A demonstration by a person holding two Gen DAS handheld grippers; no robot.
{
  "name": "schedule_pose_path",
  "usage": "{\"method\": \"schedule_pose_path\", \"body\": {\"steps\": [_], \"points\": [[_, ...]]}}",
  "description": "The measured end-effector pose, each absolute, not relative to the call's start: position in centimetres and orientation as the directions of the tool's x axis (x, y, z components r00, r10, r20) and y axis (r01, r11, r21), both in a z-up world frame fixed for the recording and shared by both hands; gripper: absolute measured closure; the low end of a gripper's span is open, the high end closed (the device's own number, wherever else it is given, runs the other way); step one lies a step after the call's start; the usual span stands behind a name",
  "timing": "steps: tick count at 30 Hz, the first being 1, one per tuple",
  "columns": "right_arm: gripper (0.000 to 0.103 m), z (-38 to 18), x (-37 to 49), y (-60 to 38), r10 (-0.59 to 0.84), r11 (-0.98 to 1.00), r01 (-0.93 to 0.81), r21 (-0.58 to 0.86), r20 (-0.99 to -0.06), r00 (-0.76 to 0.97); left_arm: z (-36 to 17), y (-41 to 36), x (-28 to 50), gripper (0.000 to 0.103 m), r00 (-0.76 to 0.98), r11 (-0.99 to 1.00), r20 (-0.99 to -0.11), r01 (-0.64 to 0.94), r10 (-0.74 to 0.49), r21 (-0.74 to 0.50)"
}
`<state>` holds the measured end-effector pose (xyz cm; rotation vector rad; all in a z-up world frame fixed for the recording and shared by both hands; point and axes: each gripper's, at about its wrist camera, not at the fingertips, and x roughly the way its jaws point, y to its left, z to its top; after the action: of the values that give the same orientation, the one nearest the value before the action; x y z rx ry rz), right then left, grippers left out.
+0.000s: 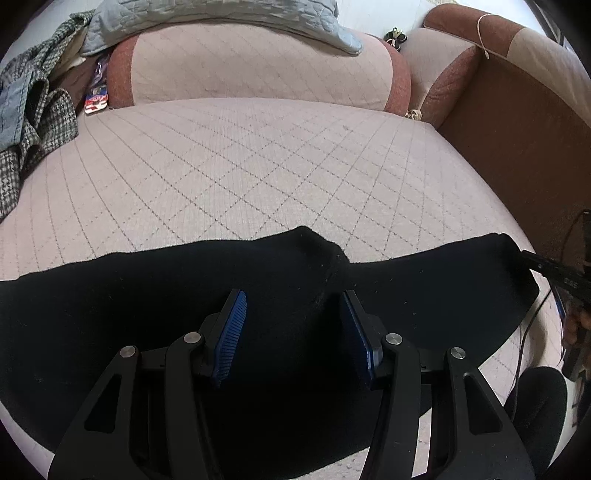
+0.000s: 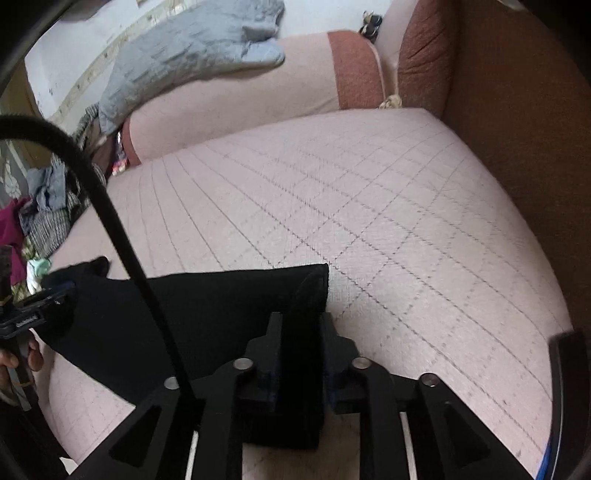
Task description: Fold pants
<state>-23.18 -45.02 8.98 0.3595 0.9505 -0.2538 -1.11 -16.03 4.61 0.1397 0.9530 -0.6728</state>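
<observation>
Black pants (image 1: 155,295) lie spread across the front of a pink quilted sofa seat (image 1: 240,166). My left gripper (image 1: 293,299) is open, its blue pads (image 1: 231,332) on either side of a raised fold in the middle of the pants. My right gripper (image 2: 301,321) is shut on the right end of the pants (image 2: 207,306), pinching the fabric edge. The right gripper also shows at the far right of the left wrist view (image 1: 546,269), at the pants' end.
A grey quilted blanket (image 1: 221,18) lies over the sofa back. A pile of checked and other clothes (image 1: 33,110) sits at the left of the seat. A brown armrest (image 1: 517,122) bounds the right side. A black cable (image 2: 122,236) crosses the right wrist view.
</observation>
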Motion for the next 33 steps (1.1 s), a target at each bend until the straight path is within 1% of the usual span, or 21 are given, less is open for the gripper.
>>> {"method": "schedule_pose_path", "body": {"steps": [3,4,8,15,20,24,27,32,33], "points": [[0.074,10.1,-23.9,-43.9,-0.016,0.912,0.339,0.23,-0.807,0.59,5.1,-16.0,-1.5,0.051,0.412,0.788,-0.784,0.596,-0.465,-0.154],[0.073,10.4,-23.9,-43.6,-0.001,0.917,0.321,0.237,-0.803,0.596,5.2,-16.0,-1.7,0.051,0.418,0.787,-0.782,0.6,-0.463,-0.145],[0.067,11.3,-23.7,-41.6,0.012,0.938,0.269,0.218,-0.797,0.604,5.8,-16.0,-2.2,0.051,0.435,0.782,-0.771,0.609,-0.465,-0.128],[0.067,10.9,-24.4,-40.9,0.026,0.924,0.291,0.248,-0.8,0.6,6.4,-15.8,-2.5,0.051,0.458,0.789,-0.757,0.602,-0.466,-0.121],[0.067,10.5,-25.4,-40.9,0.026,0.92,0.302,0.25,-0.807,0.59,6.4,-15.7,-1.8,0.051,0.458,0.801,-0.756,0.581,-0.468,-0.145],[0.067,10.6,-25.0,-40.3,0.054,0.928,0.267,0.26,-0.803,0.594,6.6,-15.4,-1.2,0.051,0.45,0.802,-0.754,0.574,-0.479,-0.167],[0.067,11.2,-22.8,-38.8,0.117,0.942,0.188,0.279,-0.796,0.594,6.6,-15.1,-1.0,0.051,0.441,0.804,-0.761,0.569,-0.476,-0.173],[0.066,11.2,-15.8,-34.8,0.343,0.885,0.045,0.463,-0.715,0.609,5.8,-14.3,-0.6,0.051,0.432,0.822,-0.785,0.545,-0.445,-0.166],[0.066,10.8,-14.6,-34.1,0.364,0.877,0.033,0.479,-0.709,0.604,5.7,-14.3,-0.5,0.051,0.429,0.823,-0.788,0.543,-0.441,-0.165]]}}
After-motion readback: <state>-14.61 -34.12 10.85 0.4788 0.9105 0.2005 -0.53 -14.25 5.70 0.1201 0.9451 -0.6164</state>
